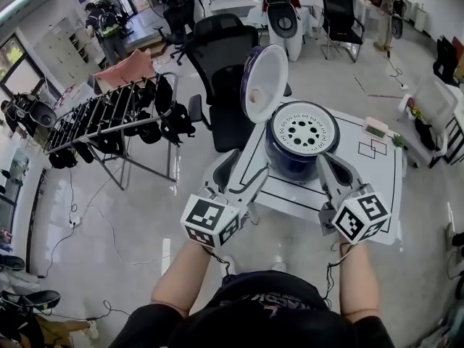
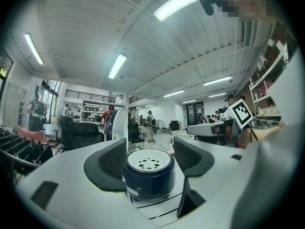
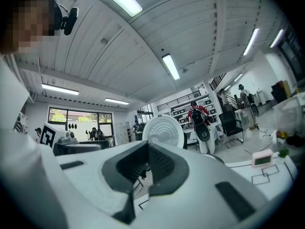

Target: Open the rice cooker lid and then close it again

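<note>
From the head view, the rice cooker (image 1: 301, 142) sits on the white surface (image 1: 380, 180). Its lid (image 1: 264, 82) stands upright at the pot's eleven o'clock, so I judge the opening done and the closing still to do. My left hand-held gripper (image 1: 243, 172) is at the cooker's seven o'clock and my right hand-held gripper (image 1: 324, 167) at its five o'clock. Neither touches the lid.

In the left gripper view my jaws are released and spread wide. The cooker's dark body is framed between them, and the pads are not pressing it. Nothing pins the pot, so a push on the lid could skid the whole cooker across the surface toward twelve o'clock.

In the right gripper view my jaws are clenched on nothing, and the lid rises beyond them at twelve o'clock. A closed tip on that smooth dome could slip off sideways. Shoved past its balance, the lid could drop and slam. Too weak a press might leave the latch uncaught.
</note>
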{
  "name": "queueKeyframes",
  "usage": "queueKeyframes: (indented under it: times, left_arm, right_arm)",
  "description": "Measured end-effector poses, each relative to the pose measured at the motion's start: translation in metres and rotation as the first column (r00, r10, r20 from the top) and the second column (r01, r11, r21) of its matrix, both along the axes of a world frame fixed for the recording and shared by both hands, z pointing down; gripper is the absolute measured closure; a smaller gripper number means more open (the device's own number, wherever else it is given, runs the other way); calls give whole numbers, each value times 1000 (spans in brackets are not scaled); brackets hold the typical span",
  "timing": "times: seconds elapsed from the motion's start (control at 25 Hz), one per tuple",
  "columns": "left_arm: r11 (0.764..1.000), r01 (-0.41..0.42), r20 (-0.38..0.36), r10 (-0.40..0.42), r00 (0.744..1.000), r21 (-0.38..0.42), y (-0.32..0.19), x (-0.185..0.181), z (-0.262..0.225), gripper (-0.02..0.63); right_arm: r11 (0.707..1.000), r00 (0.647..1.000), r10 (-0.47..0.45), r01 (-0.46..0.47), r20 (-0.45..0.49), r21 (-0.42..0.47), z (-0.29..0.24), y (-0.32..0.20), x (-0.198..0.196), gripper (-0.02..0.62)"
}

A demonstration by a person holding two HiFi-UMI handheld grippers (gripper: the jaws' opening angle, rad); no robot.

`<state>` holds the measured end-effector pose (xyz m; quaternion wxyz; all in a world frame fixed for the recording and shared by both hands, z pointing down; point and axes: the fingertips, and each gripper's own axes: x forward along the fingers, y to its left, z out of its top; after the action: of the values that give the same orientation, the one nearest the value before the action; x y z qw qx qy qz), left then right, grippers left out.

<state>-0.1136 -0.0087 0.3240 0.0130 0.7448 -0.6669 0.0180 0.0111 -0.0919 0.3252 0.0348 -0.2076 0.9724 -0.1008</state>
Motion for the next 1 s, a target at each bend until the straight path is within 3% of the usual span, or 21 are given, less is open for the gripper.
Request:
queueKeyframes:
  times: [1.0]
  left_arm:
    - [996,81,-1,-81,997,27,1,-2,-13,307]
  right_arm:
    - [999,999,-34,34,7,17,-7,-7,12,594]
